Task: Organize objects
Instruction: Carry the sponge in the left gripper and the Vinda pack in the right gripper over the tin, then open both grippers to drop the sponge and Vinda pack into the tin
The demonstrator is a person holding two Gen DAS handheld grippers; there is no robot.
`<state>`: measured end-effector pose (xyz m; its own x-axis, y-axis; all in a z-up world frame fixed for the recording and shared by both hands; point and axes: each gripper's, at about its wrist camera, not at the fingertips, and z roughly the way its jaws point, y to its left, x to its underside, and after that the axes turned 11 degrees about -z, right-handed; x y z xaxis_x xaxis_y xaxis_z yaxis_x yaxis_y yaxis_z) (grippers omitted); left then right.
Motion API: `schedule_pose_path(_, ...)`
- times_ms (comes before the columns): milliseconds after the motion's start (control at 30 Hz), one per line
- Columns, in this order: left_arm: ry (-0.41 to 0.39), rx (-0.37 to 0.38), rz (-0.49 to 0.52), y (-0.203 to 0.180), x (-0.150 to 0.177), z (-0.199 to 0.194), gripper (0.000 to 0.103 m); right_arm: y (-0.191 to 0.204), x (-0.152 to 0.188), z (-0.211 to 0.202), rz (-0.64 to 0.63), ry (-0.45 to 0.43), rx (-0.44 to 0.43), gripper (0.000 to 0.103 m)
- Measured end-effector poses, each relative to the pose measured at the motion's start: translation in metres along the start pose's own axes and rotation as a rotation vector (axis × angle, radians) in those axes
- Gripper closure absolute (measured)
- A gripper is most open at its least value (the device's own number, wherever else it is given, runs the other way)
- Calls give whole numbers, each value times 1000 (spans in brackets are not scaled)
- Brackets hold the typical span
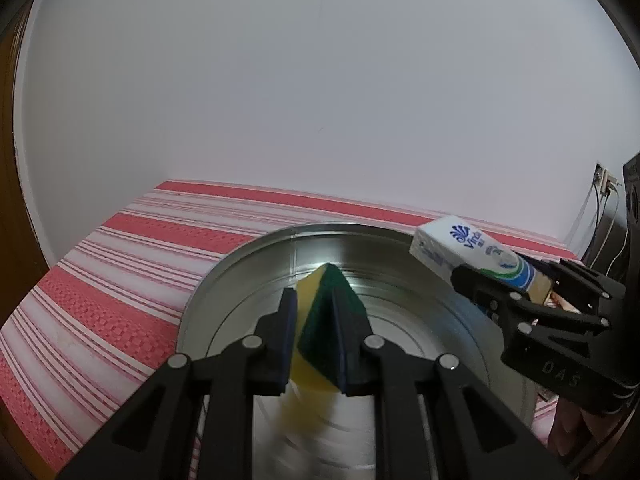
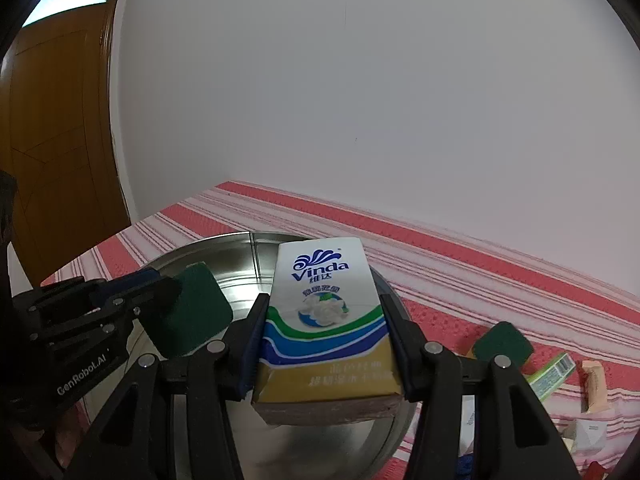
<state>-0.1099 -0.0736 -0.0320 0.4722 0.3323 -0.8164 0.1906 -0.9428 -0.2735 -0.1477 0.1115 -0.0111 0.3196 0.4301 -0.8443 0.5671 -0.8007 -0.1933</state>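
Two tools over steel basin (image 1: 224, 280), left tool (image 1: 314, 334) clamping sponge (image 1: 320, 320), right tool (image 2: 322, 344) clamping tissue pack (image 2: 320, 308), spare sponge (image 2: 502, 344) only in right view.

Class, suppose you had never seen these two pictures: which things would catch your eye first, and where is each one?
The Vinda tissue pack, clamped in the right gripper, hangs over the steel basin. Beside it the left gripper grips a yellow-and-green sponge above the same basin, on the red-striped cloth.

tissue pack (image 2: 324, 320) clamped, above metal basin (image 2: 240, 276)
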Motion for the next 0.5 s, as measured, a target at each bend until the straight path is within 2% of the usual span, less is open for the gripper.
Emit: schedule_pose_path(500, 30, -55, 6, 14, -2, 18, 88, -3, 7, 18, -4, 50, -9, 48)
